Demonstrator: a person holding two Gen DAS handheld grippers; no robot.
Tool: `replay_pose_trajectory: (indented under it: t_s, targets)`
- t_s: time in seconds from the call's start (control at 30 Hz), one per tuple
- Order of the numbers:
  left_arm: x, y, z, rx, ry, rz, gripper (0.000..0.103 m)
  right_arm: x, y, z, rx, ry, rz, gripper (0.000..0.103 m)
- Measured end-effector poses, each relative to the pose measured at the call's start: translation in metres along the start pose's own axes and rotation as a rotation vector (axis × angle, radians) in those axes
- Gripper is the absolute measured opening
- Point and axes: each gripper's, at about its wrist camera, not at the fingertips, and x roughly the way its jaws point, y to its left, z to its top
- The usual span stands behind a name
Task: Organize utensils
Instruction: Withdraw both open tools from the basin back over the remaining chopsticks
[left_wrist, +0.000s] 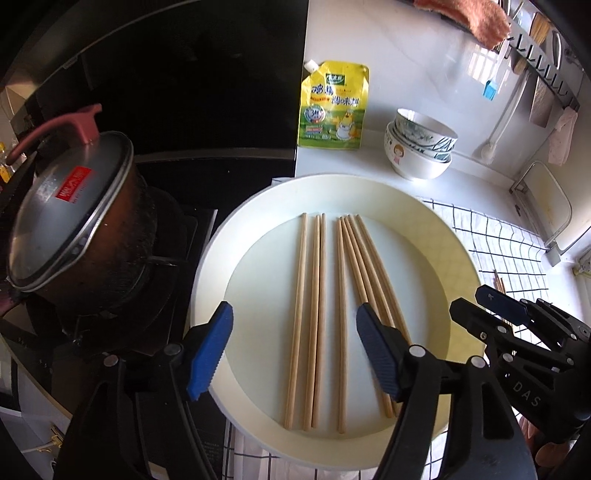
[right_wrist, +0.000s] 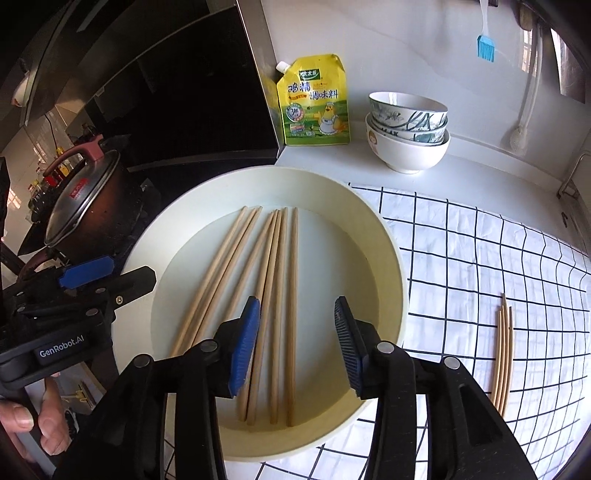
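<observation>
Several wooden chopsticks (left_wrist: 317, 314) lie side by side in a round cream basin (left_wrist: 424, 206); they also show in the right wrist view (right_wrist: 277, 295), in the same basin (right_wrist: 391, 243). My left gripper (left_wrist: 295, 354) is open and empty, hovering above the near ends of the chopsticks. My right gripper (right_wrist: 297, 343) is open and empty above the basin's near right part; it also shows in the left wrist view (left_wrist: 491, 310). A few more chopsticks (right_wrist: 503, 350) lie on the checked cloth (right_wrist: 480, 258) to the right of the basin.
A lidded pot (left_wrist: 74, 225) sits on the stove at left. A yellow seasoning pouch (right_wrist: 314, 103) and stacked bowls (right_wrist: 406, 129) stand behind the basin. A utensil rack (left_wrist: 535, 66) hangs on the wall at the far right.
</observation>
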Motion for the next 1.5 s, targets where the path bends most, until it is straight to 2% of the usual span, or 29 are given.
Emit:
replay_pose_trajectory:
  t_s: [0.27, 0.67, 1.07, 1.3, 1.5]
  targets:
    - [-0.013, -0.007, -0.005, -0.001, -0.015, -0.006, 0.074, -0.02, -0.005, -0.006, -0.004, -0.035, 0.0, 0.05]
    - [-0.014, -0.035, -0.015, 0.001, -0.006, -0.027, 0.077, -0.038, -0.04, -0.023, 0.027, -0.029, -0.033, 0.052]
    - [-0.007, -0.104, -0.024, 0.058, 0.016, -0.09, 0.079, -0.064, -0.121, -0.055, 0.133, -0.017, -0.148, 0.054]
    - [-0.001, -0.149, -0.03, 0.097, 0.036, -0.131, 0.079, -0.072, -0.176, -0.083, 0.196, 0.017, -0.229, 0.056]
    - [0.004, -0.184, -0.038, 0.127, 0.054, -0.152, 0.079, -0.071, -0.208, -0.104, 0.227, 0.055, -0.254, 0.056]
